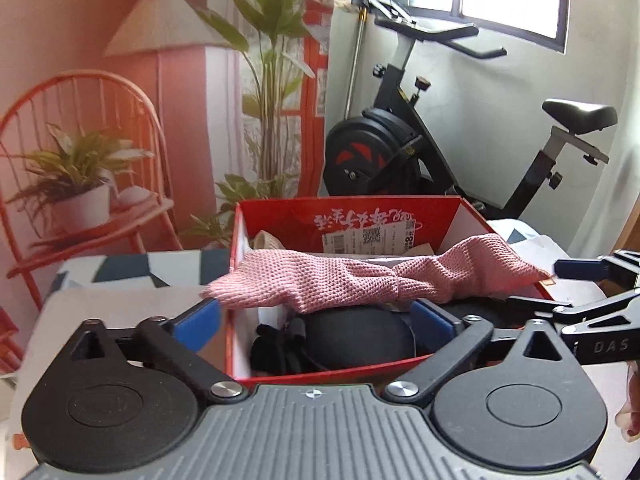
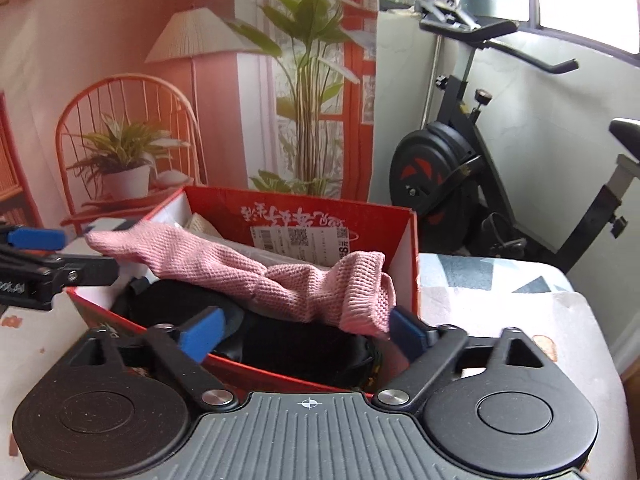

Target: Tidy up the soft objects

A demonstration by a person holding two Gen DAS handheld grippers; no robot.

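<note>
Left wrist view: your left claw [image 1: 316,322] gapes wide and empty, the pink knitted cloth [image 1: 360,280] twisted and draped across the red box [image 1: 400,220] at twelve o'clock. Right wrist view: your right claw [image 2: 306,330] is spread wide, gripping nothing, pink cloth lying over a black item [image 2: 304,344] inside.

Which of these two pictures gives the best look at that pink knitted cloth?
The left wrist view: the pink knitted cloth shows end to end, draped across the red box. In the right wrist view its near end bunches up, foreshortened, behind a blue finger.
</note>
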